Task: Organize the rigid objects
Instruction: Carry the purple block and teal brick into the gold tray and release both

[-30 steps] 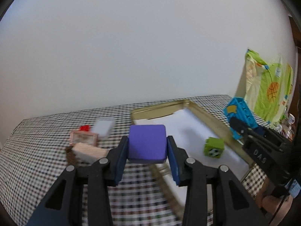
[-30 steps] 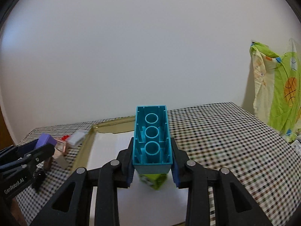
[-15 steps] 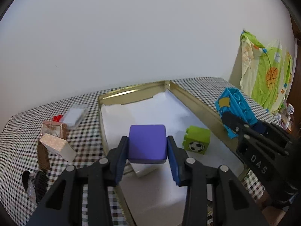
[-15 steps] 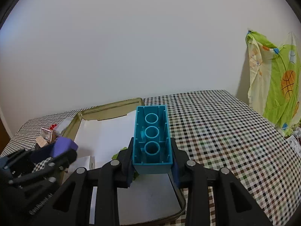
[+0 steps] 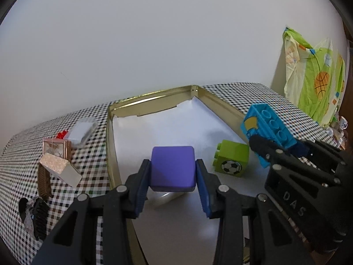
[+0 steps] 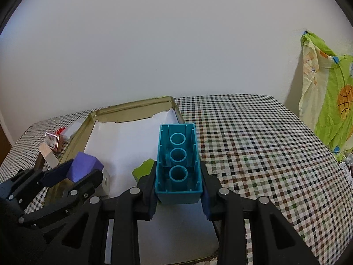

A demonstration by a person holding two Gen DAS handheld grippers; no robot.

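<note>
My left gripper (image 5: 173, 172) is shut on a purple block (image 5: 173, 169) and holds it over the white-lined gold tray (image 5: 154, 101), near its left side. My right gripper (image 6: 178, 176) is shut on a long teal brick (image 6: 178, 161), hollow underside up, over the tray's right part. The teal brick also shows in the left wrist view (image 5: 268, 130). A green brick with a football print (image 5: 231, 158) lies in the tray between the two grippers. In the right wrist view the purple block (image 6: 85, 169) shows at the left, above a white box (image 6: 106, 181) in the tray.
On the checked tablecloth (image 6: 253, 143) left of the tray lie a pale box (image 5: 59, 169), a pink framed box (image 5: 56, 148), a clear case (image 5: 82, 131), a red piece (image 5: 61, 134), a brown comb (image 5: 44, 182) and a dark object (image 5: 35, 216). A green printed cloth (image 5: 315, 88) hangs at the right.
Both grippers have moved over the tray with their blocks still held. The left gripper has shifted right from the tablecloth to above the tray. The tray now looks closer in both views.
</note>
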